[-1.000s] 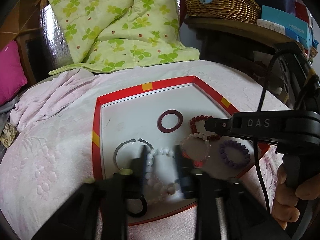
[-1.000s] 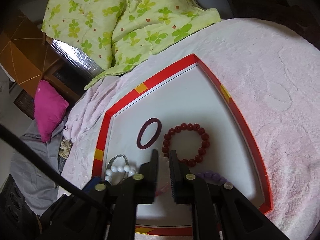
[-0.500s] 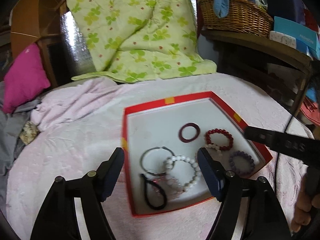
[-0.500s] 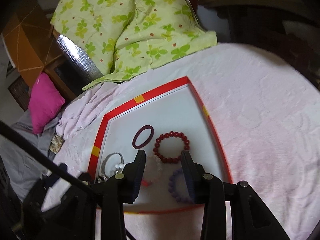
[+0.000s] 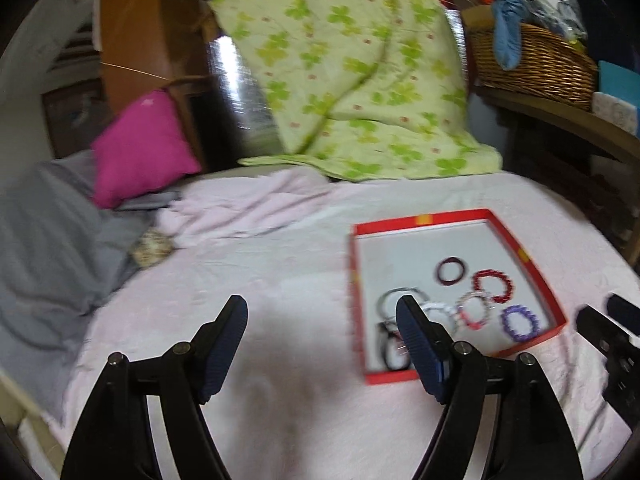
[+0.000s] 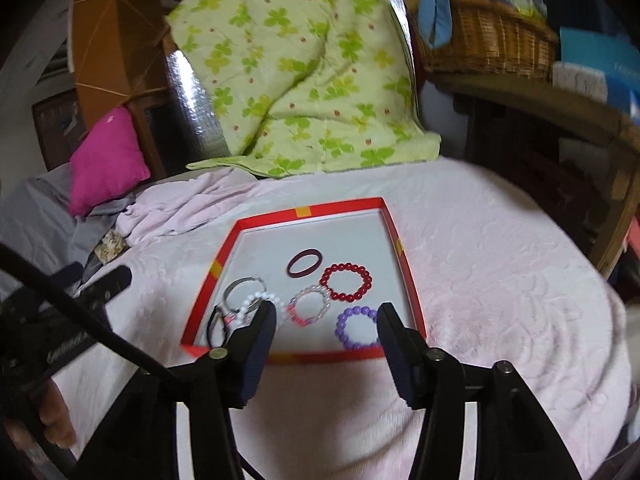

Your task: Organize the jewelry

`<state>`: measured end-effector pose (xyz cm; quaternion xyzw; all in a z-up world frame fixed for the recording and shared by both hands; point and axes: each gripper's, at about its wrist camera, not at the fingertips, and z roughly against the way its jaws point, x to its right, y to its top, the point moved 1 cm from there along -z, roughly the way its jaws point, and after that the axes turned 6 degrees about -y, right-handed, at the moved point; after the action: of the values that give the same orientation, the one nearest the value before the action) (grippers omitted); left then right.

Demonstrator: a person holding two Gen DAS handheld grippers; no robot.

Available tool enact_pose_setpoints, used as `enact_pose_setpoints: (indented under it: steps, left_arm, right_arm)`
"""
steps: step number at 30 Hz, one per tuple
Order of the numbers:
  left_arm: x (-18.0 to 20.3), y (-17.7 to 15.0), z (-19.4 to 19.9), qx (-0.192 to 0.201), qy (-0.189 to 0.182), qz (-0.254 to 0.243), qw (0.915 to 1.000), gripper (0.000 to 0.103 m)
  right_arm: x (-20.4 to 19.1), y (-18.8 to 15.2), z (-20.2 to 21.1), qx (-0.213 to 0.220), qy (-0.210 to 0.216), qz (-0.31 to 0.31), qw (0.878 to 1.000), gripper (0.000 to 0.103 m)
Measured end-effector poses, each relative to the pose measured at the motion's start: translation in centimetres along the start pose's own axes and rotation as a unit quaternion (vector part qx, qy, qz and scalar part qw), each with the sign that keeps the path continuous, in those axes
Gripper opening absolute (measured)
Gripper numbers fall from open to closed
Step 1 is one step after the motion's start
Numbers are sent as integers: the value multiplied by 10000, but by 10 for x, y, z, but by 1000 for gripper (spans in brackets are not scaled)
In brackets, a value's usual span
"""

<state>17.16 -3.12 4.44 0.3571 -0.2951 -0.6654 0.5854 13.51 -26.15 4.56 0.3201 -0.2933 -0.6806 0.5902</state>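
A red-rimmed white tray (image 6: 404,264) (image 5: 536,268) lies on the pink blanket. In it lie a dark maroon ring (image 6: 304,263), a red bead bracelet (image 6: 346,283), a purple bead bracelet (image 6: 357,328), a pink clear bead bracelet (image 6: 309,306), a white pearl bracelet (image 6: 260,307), a silver bangle (image 6: 243,286) and a black hair tie (image 6: 218,326). My right gripper (image 6: 326,312) is open and empty, raised at the tray's near edge. My left gripper (image 5: 322,310) is open and empty, over the blanket left of the tray.
The pink blanket (image 6: 500,280) covers the surface. A green clover quilt (image 6: 300,80) and a magenta cushion (image 6: 106,160) lie behind. A wicker basket (image 6: 488,36) sits on a shelf at back right. A grey cloth (image 5: 44,240) lies at the left.
Both grippers have opened wide and pulled back and up from the tray. The left one has swung left off the tray. The bracelets lie loose in the tray.
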Motion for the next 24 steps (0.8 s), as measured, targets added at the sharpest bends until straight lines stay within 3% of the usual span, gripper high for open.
enact_pose_setpoints:
  steps: [2,6,14,19,24]
  left_arm:
    - [-4,-6,18,83,202,-78,9997,85]
    - [-9,-13,55,288,342,-218,9988,85]
    - [-25,-19,121,385,-421,307,9979,85]
    - [-24,-20,150,509,-145,240,9983,85]
    - [-21,-21,166,581,-236,71,9980,86]
  right_arm:
    - [-6,-5,15,43,-37,131,9999,60]
    - [-11,-16,51,185,-172,272,9993,63]
    - [-9,-21,106,202,-359,152,9990,65]
    - [-12,-20,132,249,-330,145,9990,71]
    - [-22,-19,150,309,-311,243,9987,71]
